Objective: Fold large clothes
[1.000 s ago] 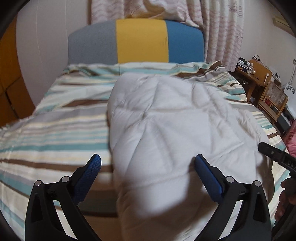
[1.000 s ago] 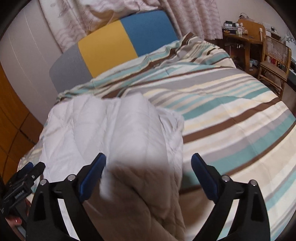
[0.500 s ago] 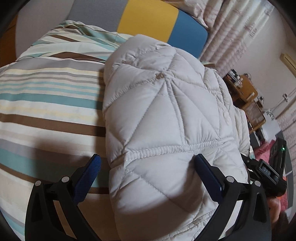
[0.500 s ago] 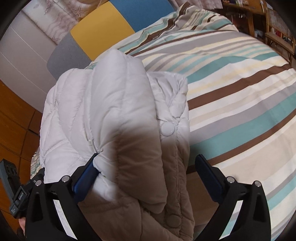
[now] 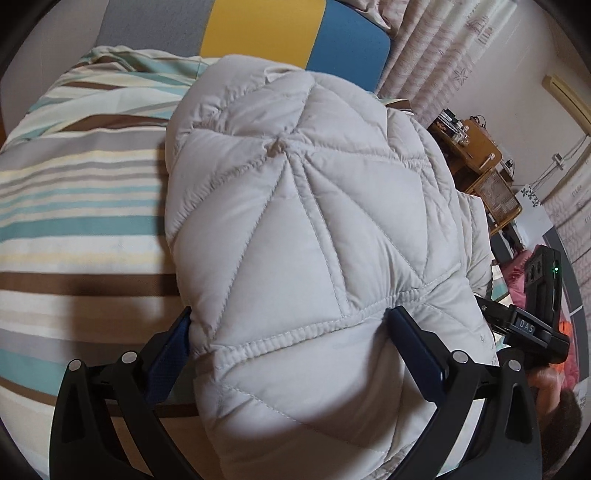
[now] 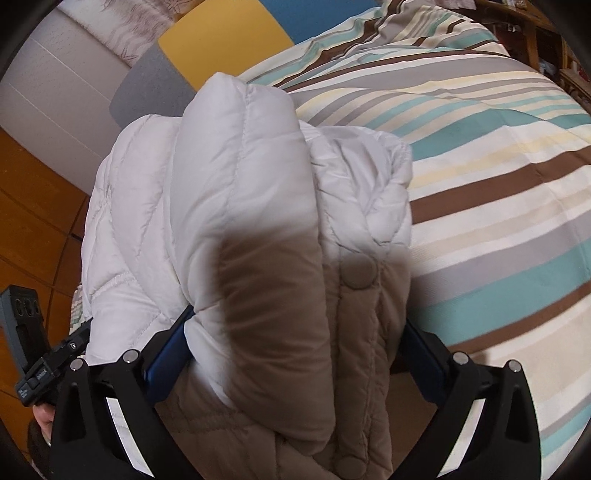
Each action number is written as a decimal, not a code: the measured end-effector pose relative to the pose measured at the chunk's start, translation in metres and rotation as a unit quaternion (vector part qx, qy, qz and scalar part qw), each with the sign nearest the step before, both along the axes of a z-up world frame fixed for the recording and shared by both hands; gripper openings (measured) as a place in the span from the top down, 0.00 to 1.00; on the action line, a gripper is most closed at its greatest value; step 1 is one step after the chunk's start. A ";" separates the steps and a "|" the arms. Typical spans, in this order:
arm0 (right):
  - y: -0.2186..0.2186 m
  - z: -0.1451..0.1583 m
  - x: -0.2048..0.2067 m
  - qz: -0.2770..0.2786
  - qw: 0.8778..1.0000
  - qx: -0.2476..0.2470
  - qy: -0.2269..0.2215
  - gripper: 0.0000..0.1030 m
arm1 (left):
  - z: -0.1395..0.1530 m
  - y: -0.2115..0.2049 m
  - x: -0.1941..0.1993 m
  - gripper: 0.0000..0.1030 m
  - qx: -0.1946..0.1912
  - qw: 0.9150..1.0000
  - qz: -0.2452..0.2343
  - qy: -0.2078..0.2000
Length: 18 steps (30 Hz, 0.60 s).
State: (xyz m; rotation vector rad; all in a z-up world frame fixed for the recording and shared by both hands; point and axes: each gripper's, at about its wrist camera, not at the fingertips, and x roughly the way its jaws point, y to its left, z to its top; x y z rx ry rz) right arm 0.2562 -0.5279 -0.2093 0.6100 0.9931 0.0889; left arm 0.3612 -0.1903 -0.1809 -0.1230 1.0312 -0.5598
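A white quilted puffer jacket (image 5: pixel 314 229) lies folded into a bundle on the striped bed. My left gripper (image 5: pixel 291 347) is open, its blue-padded fingers (image 5: pixel 168 354) straddling the near end of the bundle by the stitched hem. In the right wrist view the jacket (image 6: pixel 236 177) shows a folded sleeve on top and snap buttons along the placket. My right gripper (image 6: pixel 295 354) is open too, its fingers (image 6: pixel 168 354) on either side of the jacket's near end. Neither gripper clamps the fabric.
The bed cover (image 5: pixel 74 206) has teal, brown and cream stripes. A grey, yellow and blue headboard (image 5: pixel 258 33) stands at the far end. A wooden desk and chair (image 5: pixel 480 162) stand to the right. Wooden floor (image 6: pixel 33 221) lies left of the bed.
Both grippers have moved down and forward onto the jacket, which fills more of each view. The fingers now sit around the bundle's near end. The jaws stay open.
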 end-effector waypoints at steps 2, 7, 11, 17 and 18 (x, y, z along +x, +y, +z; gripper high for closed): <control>0.002 0.000 0.002 0.007 1.000 0.002 -0.007 0.11 | 0.004 -0.006 -0.004 0.03 0.010 1.000 -0.006 -0.012; 0.005 0.005 -0.003 0.017 0.999 0.018 -0.034 0.30 | 0.018 -0.011 -0.018 0.26 0.022 0.998 -0.009 -0.049; 0.010 0.016 -0.013 0.012 0.997 0.011 -0.075 0.34 | 0.039 -0.020 -0.038 0.41 0.031 0.993 -0.021 -0.114; 0.021 0.029 -0.030 0.013 0.994 0.016 -0.108 0.37 | 0.067 -0.018 -0.066 0.47 0.018 0.983 -0.037 -0.181; 0.023 0.030 -0.032 0.015 0.993 0.024 -0.113 0.39 | 0.070 -0.019 -0.068 0.48 0.018 0.981 -0.041 -0.190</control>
